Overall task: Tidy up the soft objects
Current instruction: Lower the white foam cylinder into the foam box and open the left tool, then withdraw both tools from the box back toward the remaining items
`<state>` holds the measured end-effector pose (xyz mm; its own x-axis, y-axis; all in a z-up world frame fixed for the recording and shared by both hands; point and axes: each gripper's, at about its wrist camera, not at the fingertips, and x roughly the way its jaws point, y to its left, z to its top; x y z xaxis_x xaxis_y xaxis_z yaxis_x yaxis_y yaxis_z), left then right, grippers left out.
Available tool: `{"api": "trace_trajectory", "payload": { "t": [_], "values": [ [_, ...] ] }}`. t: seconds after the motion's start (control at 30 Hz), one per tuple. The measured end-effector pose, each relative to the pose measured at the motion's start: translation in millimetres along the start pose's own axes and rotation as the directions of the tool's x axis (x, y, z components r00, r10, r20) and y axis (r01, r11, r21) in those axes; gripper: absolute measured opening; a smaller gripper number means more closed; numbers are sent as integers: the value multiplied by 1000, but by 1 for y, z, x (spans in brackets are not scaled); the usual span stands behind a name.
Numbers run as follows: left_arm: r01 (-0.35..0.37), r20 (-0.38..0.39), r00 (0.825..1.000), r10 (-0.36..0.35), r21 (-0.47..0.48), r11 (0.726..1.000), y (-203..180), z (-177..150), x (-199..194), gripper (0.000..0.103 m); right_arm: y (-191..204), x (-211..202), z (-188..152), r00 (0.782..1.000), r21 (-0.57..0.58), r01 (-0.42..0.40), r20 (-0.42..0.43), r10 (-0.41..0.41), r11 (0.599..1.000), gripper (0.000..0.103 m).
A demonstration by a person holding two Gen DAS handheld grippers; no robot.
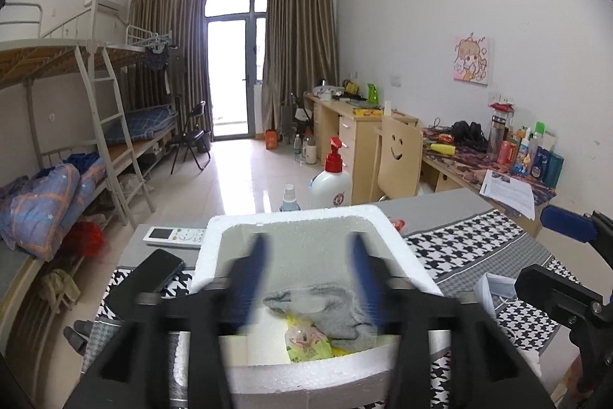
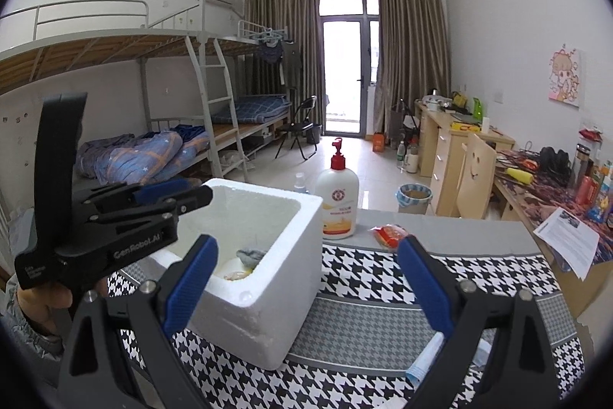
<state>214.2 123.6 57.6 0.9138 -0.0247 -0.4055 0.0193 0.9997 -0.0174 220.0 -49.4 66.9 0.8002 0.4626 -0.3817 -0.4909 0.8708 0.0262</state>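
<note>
Crumpled grey fabric sock (image 1: 337, 313) lies inside white styrofoam box (image 1: 406, 255), lower centre of frame, atop yellow-green plastic packet (image 1: 306, 344). Left tool (image 1: 308, 278) above box, fingers spread, pinching nothing. Right tool (image 2: 306, 290) spread, empty, over houndstooth-covered surface (image 2: 364, 294). White pump bottle (image 2: 337, 206) behind box.

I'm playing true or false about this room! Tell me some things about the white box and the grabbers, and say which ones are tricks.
1. A grey sock lies inside the white foam box. True.
2. The left gripper squeezes the sock. False: its jaws are open above it.
3. The pump bottle has a red top. True.
4. The right gripper holds the snack packet. False: it is open and empty.
</note>
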Motion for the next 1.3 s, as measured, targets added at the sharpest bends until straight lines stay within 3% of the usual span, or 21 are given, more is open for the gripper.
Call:
{"api": "trace_trajectory", "payload": {
  "t": [0.03, 0.1, 0.4, 0.93, 1.3],
  "values": [
    [-8, 13, 1000, 8, 3, 1000, 0, 0, -2, 94, 0, -1, -1, 1000, 3, 2, 0, -2, 1000, 97],
    [-28, 61, 998, 27, 9, 1000, -2, 0, -11, 102, -2, -3, -1, 1000, 7, 12, 1, -12, 1000, 97],
    [-35, 73, 997, 35, 3, 999, -9, 0, -29, 102, -9, -20, -7, 1000, 16, 16, 7, -16, 1000, 97],
    [-123, 114, 986, 125, -24, 992, -40, -25, -97, 102, -26, -81, -32, 997, 13, -40, 72, 39, 999, 97],
    [-99, 152, 983, 99, -10, 995, -50, -41, -126, 102, -23, -104, -50, 995, 28, -29, 91, 27, 999, 97]
  ]
}}
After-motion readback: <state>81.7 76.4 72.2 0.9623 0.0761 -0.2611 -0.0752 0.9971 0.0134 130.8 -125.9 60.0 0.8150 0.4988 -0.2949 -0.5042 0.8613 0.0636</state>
